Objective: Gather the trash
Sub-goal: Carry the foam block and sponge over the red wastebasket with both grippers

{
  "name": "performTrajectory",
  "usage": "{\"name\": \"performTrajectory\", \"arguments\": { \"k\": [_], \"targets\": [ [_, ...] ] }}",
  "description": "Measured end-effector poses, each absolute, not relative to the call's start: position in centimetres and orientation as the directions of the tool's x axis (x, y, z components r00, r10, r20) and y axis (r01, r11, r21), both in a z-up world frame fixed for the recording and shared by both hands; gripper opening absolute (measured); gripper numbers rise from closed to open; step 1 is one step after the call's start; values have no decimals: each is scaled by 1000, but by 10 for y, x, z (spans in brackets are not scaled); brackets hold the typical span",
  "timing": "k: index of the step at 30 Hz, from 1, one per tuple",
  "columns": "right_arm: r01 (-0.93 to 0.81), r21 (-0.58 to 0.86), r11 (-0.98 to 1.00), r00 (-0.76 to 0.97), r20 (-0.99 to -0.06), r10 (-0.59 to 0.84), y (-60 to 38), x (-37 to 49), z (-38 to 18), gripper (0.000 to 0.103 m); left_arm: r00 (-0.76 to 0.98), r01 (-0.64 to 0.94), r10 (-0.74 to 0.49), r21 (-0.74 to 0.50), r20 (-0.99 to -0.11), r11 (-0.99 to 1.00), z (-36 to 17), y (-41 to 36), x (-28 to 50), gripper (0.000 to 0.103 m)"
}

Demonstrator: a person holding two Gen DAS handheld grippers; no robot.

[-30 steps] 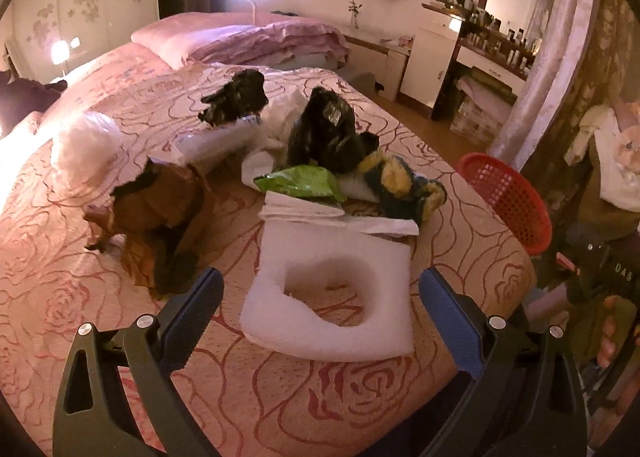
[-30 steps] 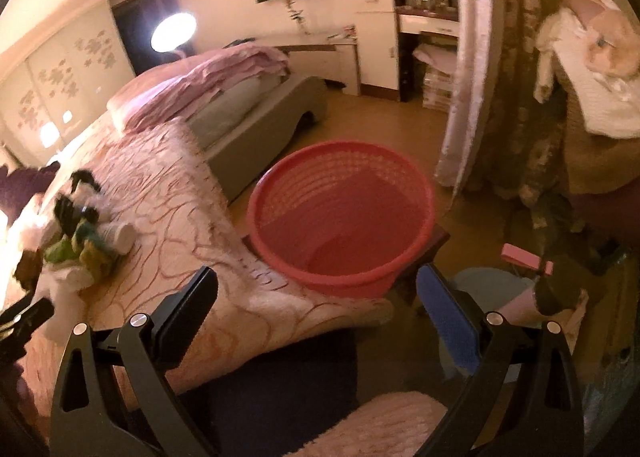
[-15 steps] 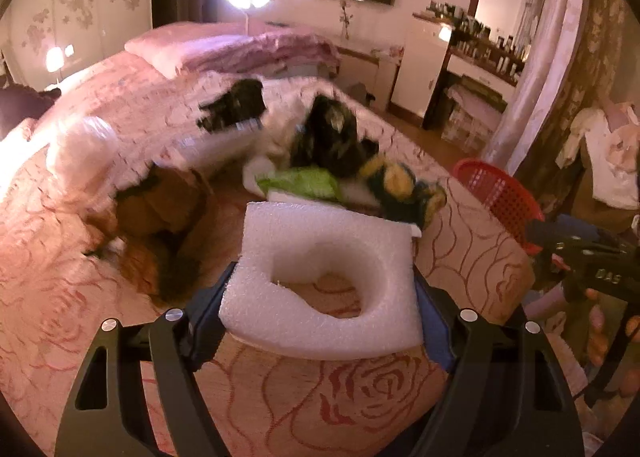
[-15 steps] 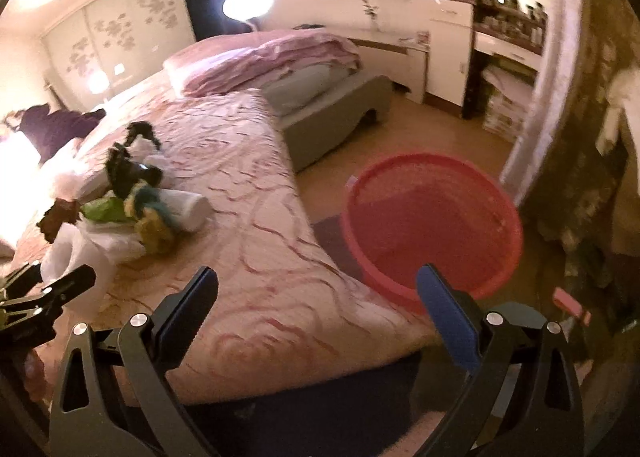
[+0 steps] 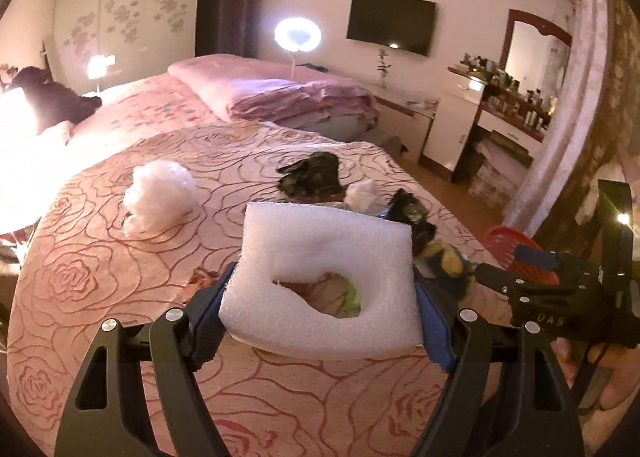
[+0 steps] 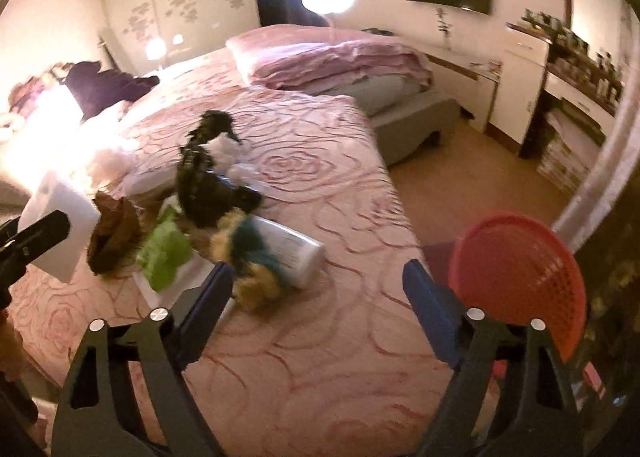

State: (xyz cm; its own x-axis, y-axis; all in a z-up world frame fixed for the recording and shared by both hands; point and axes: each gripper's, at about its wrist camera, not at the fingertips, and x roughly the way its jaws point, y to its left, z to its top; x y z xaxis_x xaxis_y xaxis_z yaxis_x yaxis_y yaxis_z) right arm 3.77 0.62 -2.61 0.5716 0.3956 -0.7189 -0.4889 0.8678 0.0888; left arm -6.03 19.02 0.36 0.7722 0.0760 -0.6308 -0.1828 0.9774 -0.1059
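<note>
My left gripper (image 5: 322,321) is shut on a white foam piece with a hole (image 5: 316,257) and holds it above the bed. The foam also shows in the right wrist view (image 6: 60,225) at far left. A pile of trash lies on the bed: black plastic bags (image 6: 200,193), a green wrapper (image 6: 164,249), a brown bag (image 6: 112,233), a white bottle (image 6: 296,253) and a yellow-teal bag (image 6: 248,257). White stuffing (image 5: 158,197) lies apart to the left. My right gripper (image 6: 318,305) is open and empty over the bed's near edge. The red basket (image 6: 520,277) stands right of it.
The pink rose bedspread (image 5: 120,265) covers the bed. Folded pink quilts (image 5: 280,97) lie at the far end. A dresser with bottles (image 5: 512,105) and a curtain (image 5: 560,137) stand at right. The basket also shows in the left wrist view (image 5: 508,249).
My left gripper closed on the foam piece and lifted it off the bed. My right gripper swung left from the red basket toward the trash pile.
</note>
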Motion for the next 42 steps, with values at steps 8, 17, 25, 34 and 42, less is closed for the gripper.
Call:
{"name": "performTrajectory", "arguments": {
  "k": [8,17,25,34,42],
  "targets": [
    [-559,73,826,511,-755,412,37,39,-39,48,760,-196,79,-111,-645,974,-5,196,-57,76],
    [-561,96,822,508,-744,434,31,30,-32,28,760,-198,83,-108,-645,974,-7,198,-55,76],
    [-531,135,837,546,-701,459,6,18,-8,28,772,-179,73,-106,-632,978,-2,186,-58,76],
    [-430,156,889,622,-663,417,-45,23,12,28,789,-126,48,-85,-613,988,9,154,-49,76],
    [-308,158,938,686,-646,334,-97,34,21,28,791,-14,-27,-62,-611,998,18,109,-15,76]
  ]
}}
